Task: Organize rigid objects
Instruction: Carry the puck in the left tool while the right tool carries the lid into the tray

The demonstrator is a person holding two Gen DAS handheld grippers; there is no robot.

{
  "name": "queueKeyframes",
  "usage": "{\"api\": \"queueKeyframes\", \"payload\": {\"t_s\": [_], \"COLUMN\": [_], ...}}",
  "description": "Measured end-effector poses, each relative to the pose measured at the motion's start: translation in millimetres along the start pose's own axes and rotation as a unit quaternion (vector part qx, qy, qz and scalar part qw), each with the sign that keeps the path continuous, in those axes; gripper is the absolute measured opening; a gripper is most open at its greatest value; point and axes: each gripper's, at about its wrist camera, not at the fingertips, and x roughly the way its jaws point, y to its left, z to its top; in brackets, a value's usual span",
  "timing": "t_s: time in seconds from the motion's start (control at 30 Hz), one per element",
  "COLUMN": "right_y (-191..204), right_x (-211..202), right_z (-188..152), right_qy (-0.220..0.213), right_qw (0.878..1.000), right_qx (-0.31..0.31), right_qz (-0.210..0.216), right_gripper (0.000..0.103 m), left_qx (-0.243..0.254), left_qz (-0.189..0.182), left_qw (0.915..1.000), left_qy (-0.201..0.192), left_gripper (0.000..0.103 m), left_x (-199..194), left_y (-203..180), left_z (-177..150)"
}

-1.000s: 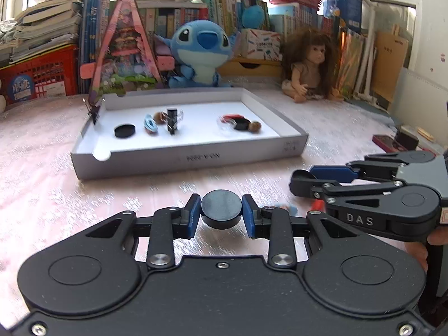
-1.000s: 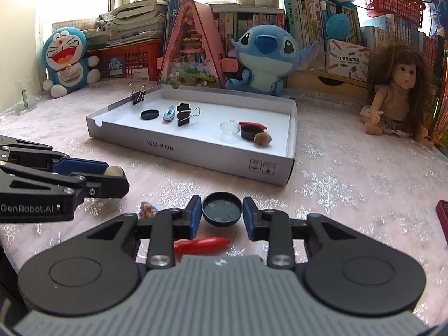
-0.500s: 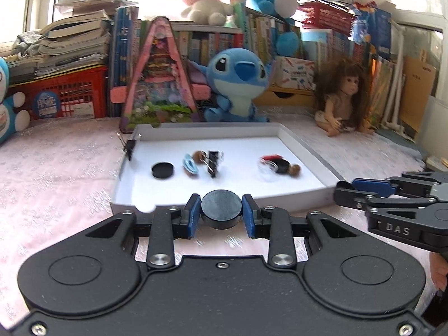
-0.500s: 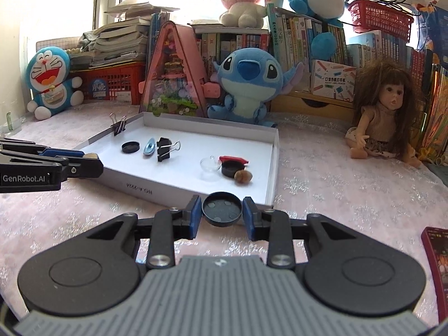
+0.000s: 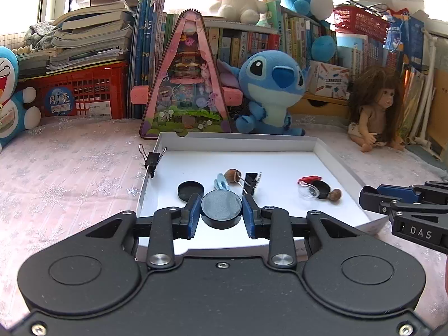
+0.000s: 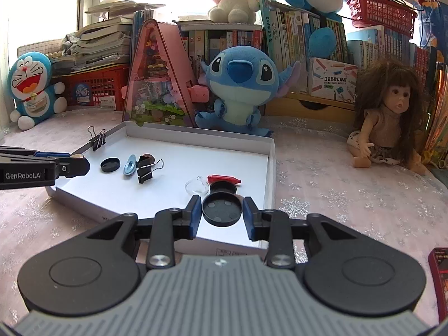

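So the tray (image 5: 333,156) sits in the middle of the table (image 5: 70,173), with the plush (image 5: 273,92) and the triangular toy house (image 5: 186,84) right behind its far edge. Doll (image 6: 392,114) is off to the right, well apart from the tray, and books (image 5: 92,36) are stacked on a crate (image 5: 84,92) back left. One binder clip (image 5: 152,159) is clamped on the tray's left wall. Inside, left to right: a cap (image 5: 190,189), a small clip (image 6: 130,165), another binder clip (image 5: 252,180) with a nut (image 5: 231,175) just behind it, then a clear dish (image 6: 196,187), a lid (image 6: 223,187) and a second nut (image 5: 335,194) bunched together on the right.
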Motion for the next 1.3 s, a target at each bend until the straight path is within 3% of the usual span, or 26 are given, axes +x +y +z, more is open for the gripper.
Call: {"api": "queueKeyframes", "payload": {"t_s": [0.57, 1.3], "right_y": [4, 4], "right_x": [52, 74], "right_z": [7, 6], "right_qy": [0.052, 0.069], "right_qw": [0.998, 0.997], "right_qx": [0.026, 0.024], "right_qz": [0.01, -0.002], "right_gripper": [0.037, 0.037], "left_qx": [-0.005, -0.005], "left_qz": [0.026, 0.044], "left_qw": [0.999, 0.998], "left_qy": [0.037, 0.046], "left_gripper": [0.03, 0.03], "left_x": [56, 80], "left_y": [4, 4], "left_z": [2, 2]}}
